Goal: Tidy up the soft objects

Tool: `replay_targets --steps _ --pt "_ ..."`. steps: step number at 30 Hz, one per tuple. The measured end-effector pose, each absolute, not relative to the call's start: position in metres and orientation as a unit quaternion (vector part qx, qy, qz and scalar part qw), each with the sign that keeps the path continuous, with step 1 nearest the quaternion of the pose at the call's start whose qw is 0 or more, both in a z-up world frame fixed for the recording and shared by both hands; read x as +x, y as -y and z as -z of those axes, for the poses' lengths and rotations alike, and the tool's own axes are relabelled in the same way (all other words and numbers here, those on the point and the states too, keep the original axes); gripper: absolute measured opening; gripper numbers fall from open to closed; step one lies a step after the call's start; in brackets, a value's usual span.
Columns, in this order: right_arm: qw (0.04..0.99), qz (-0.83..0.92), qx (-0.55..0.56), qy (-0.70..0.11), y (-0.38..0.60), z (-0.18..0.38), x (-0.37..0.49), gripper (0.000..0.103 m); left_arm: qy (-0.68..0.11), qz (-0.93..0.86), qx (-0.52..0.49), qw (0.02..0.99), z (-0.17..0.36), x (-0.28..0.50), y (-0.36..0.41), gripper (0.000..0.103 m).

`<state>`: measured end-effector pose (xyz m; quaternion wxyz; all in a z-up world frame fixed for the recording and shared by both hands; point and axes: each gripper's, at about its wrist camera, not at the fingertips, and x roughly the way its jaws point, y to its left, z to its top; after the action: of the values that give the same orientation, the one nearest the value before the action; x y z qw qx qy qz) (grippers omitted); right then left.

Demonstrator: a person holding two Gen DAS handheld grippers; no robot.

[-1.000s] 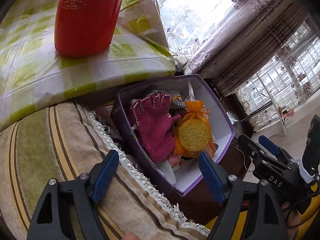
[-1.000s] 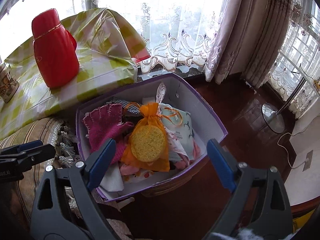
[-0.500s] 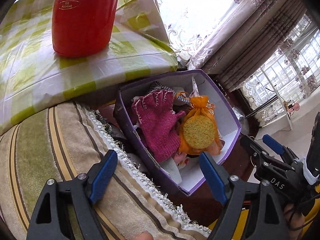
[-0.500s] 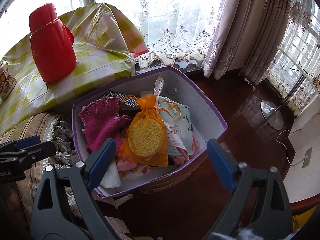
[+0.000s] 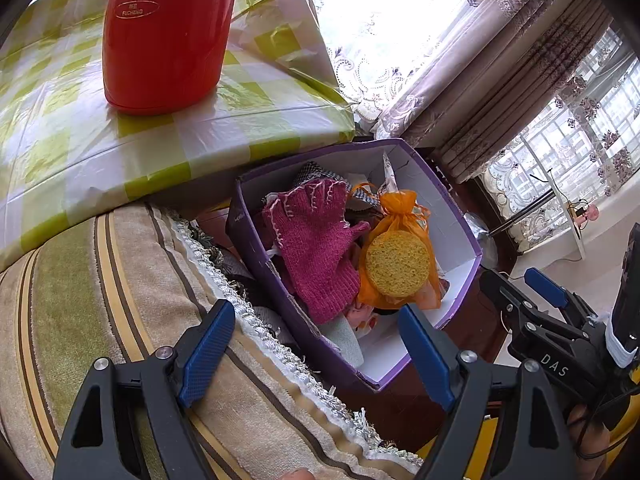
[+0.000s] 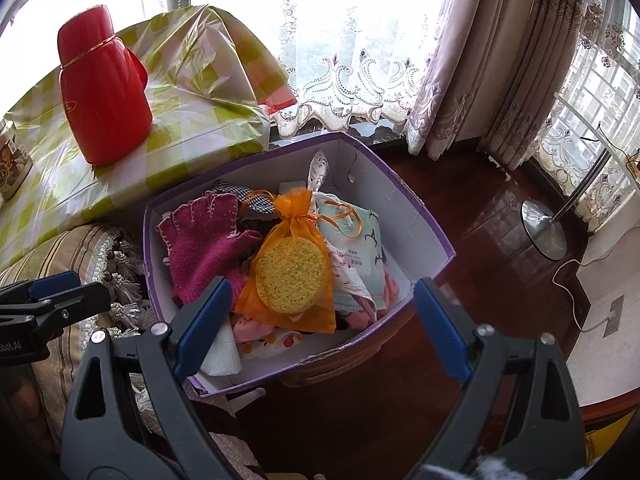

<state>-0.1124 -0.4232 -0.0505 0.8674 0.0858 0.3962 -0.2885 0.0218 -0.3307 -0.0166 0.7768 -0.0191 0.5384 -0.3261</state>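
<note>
**Right wrist view: both grippers empty over the box of soft things**

Right wrist view: your right gripper (image 6: 322,322) hangs over the near rim of the purple box (image 6: 404,196), jaws wide apart, nothing between the blue pads. The box sits on a dark wood surface, just beside the table with the green checked cloth (image 6: 192,136) and the striped, fringed cushion (image 6: 76,240).

In the box:
- Pink knitted glove (image 6: 202,240), left side. Long axis runs from the near rim to the far left corner, fingers pointing away from you, thumb sticking out right toward the pouch.
- Orange mesh pouch (image 6: 294,264) with round yellow sponges (image 6: 290,276) inside, lying on top of the pile, middle of the box. Long axis near-to-far, tied neck at the far end.
- Pale printed packet (image 6: 360,246) partly under the pouch, right side.

Left wrist view: your left gripper (image 5: 316,350) is spread wide too, empty, straddling the cushion's fringe and the box's near corner. Red flask (image 5: 168,32) stands upright on the table, well apart from the box.
</note>
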Motion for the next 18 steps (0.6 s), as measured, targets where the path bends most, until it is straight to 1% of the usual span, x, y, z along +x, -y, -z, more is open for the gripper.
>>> replay_targets --steps 18 --pt "0.867 0.288 0.085 -0.397 0.4247 0.0504 -0.1122 0.093 -0.538 0.326 -0.020 0.777 0.0166 0.0217 0.3307 0.085"
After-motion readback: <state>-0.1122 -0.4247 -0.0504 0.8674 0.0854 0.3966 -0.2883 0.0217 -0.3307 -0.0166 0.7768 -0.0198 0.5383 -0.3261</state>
